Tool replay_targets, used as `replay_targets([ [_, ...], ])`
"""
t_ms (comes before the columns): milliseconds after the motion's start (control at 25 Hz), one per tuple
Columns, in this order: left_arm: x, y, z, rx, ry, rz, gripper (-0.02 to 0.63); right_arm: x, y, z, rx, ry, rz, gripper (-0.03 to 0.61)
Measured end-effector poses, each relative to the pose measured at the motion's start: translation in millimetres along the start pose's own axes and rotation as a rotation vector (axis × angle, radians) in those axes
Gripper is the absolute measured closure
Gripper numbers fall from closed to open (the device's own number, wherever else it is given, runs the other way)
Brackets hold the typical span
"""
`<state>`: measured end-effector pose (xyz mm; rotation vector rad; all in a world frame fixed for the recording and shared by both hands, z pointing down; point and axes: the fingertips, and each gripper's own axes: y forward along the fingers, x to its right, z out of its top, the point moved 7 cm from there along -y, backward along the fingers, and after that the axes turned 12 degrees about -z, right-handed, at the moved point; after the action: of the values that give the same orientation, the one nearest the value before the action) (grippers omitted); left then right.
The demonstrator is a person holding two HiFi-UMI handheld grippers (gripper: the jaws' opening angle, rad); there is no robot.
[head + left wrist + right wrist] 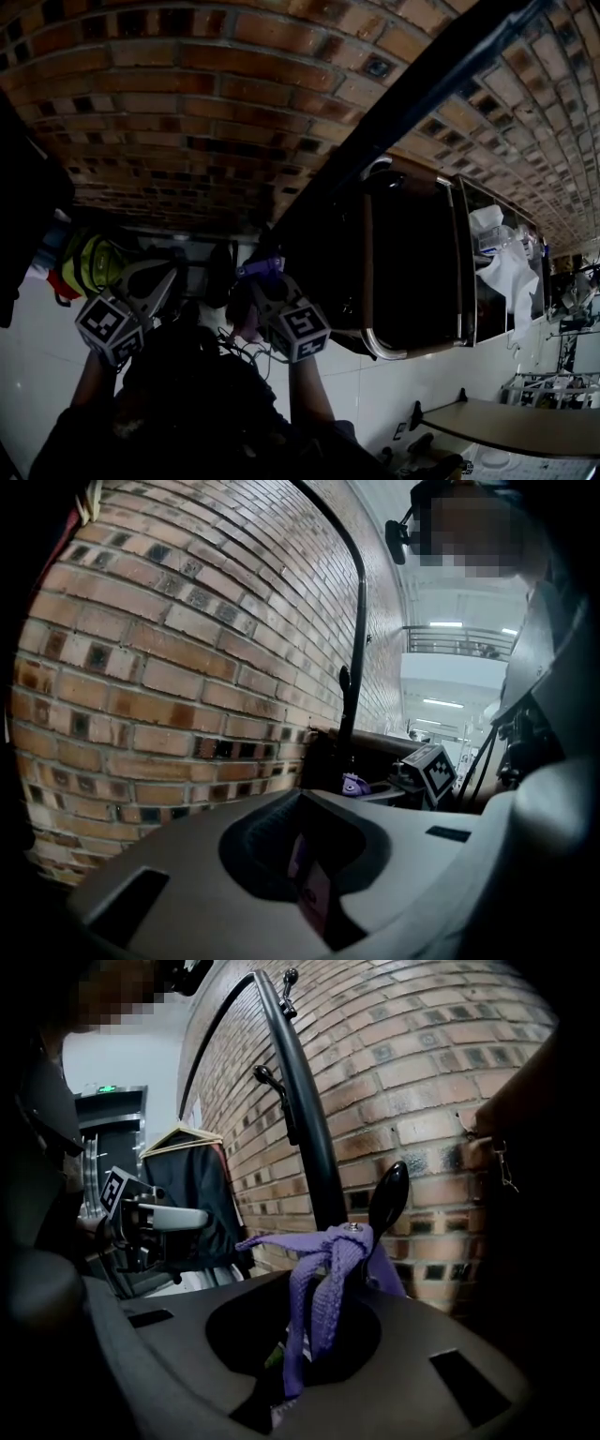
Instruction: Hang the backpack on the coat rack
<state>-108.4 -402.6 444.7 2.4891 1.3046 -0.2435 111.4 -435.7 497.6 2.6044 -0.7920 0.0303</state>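
The purple backpack loop [323,1279] is pinched in the right gripper [300,1358], just short of the coat rack hook [389,1194]. The left gripper [314,892] is pressed together, seemingly empty. Hanging is judged under way; the loop must next be lifted over the hook.

The purple strap [319,1279] drops out of my sight inside the right gripper [281,1396]. In the head view's upper right, the coat rack [441,70] pole runs off-frame.
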Motion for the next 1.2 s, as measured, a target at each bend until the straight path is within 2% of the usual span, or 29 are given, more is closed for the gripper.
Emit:
replay_targets([
  [80,4.9,0.2,-1.1,0.006,0.002,0.004,0.588,0.0,-0.9,-2.0,-0.002,-0.009,-0.006,0.549],
  [280,19.0,-3.3,-4.4,0.020,0.010,0.028,0.588,3.1,-9.7,-7.1,0.014,-0.019,-0.017,0.472],
  [480,38.4,-9.8,-9.4,0.032,0.023,0.061,0.588,15.7,-41.8,-9.2,0.058,-0.012,-0.063,0.439],
  [720,59.5,-27.6,-12.7,0.073,0.056,0.100,0.588,7.3,-82.7,-0.7,0.133,-0.044,-0.063,0.439],
  [960,79.4,-57.5,-19.4,0.104,0.057,0.082,0.588,-15.6,-116.4,12.4,0.216,-0.077,-0.132,0.439],
  [1040,86.7,-71.9,-23.4,0.106,0.058,0.075,0.588,-30.4,-131.7,19.5,0.280,-0.076,-0.162,0.512],
  [1200,106.3,-111.7,-32.4,0.104,0.059,0.069,0.588,-66.5,-156.4,21.9,0.347,-0.087,-0.216,0.538],
])
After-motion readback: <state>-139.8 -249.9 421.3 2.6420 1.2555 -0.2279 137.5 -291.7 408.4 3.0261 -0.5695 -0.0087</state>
